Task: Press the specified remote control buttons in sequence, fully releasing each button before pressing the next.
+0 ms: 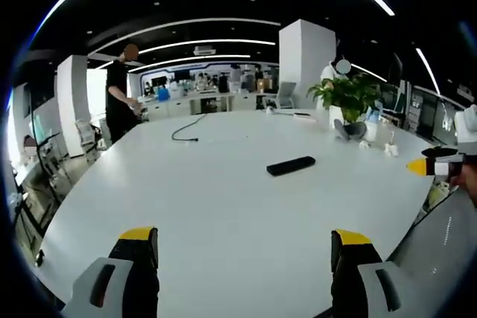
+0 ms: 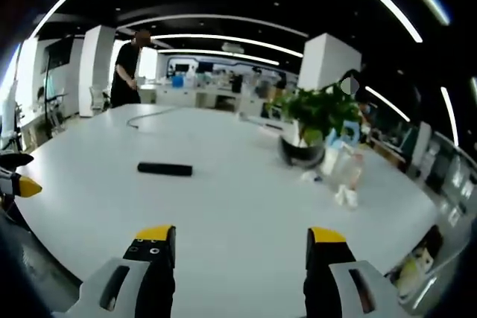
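Note:
A black remote control (image 1: 291,165) lies flat on the white table (image 1: 223,206), well ahead of my left gripper (image 1: 246,237), whose yellow-tipped jaws stand wide apart with nothing between them. The same remote (image 2: 165,169) lies ahead and to the left of my right gripper (image 2: 242,236), which is also open and holds nothing. My right gripper's yellow tip (image 1: 426,167) comes in from the right edge of the left gripper view. My left gripper's yellow tip (image 2: 24,186) shows at the left edge of the right gripper view.
A potted plant (image 2: 309,128) stands on the table with small bottles and white items (image 2: 344,176) beside it. A dark cable (image 1: 186,130) lies at the far end. A person in black (image 1: 118,98) stands at the far left corner. Chairs (image 1: 52,169) line the left edge.

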The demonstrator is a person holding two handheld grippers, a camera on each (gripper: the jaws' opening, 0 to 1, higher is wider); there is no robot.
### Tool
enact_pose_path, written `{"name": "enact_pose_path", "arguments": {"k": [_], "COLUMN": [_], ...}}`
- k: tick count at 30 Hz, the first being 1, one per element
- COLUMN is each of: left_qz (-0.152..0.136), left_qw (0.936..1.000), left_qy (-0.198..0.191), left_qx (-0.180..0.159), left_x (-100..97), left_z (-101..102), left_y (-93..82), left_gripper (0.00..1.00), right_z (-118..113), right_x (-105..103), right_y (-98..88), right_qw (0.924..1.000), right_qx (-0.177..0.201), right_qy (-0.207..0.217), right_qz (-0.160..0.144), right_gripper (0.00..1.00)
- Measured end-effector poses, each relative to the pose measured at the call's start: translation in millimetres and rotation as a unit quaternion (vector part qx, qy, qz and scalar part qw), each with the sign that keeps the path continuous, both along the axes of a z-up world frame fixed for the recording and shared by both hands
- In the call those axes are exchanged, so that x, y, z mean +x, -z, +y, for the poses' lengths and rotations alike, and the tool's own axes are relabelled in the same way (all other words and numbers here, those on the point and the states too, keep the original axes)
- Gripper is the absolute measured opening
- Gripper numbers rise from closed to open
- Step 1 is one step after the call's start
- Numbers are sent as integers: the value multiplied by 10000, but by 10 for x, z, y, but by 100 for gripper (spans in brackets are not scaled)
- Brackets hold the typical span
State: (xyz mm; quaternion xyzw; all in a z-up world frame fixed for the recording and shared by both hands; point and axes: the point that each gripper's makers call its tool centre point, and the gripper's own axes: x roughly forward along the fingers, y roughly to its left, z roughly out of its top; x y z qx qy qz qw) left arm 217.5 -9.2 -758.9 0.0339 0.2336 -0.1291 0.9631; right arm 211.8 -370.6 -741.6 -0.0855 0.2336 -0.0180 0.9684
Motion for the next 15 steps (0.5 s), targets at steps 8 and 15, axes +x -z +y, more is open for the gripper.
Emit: {"name": "enact_pose_path", "arguments": {"k": [8, 15], "left_qz": [-14, -108], "left_qw": [10000, 9999], "left_qy": [5, 37], "left_qx": [-36, 17], "left_x": [-1, 0], "left_z": [-2, -11], "left_y": [-7, -42], "left_gripper": [100, 100], "right_z": [11, 42], "right_x": [-2, 0], "right_y": [20, 41], "right_qw": [10000, 9999], "right_qx": [-15, -17], "right_qy": [-26, -96], "right_qz": [45, 108], "right_gripper": [69, 69]}}
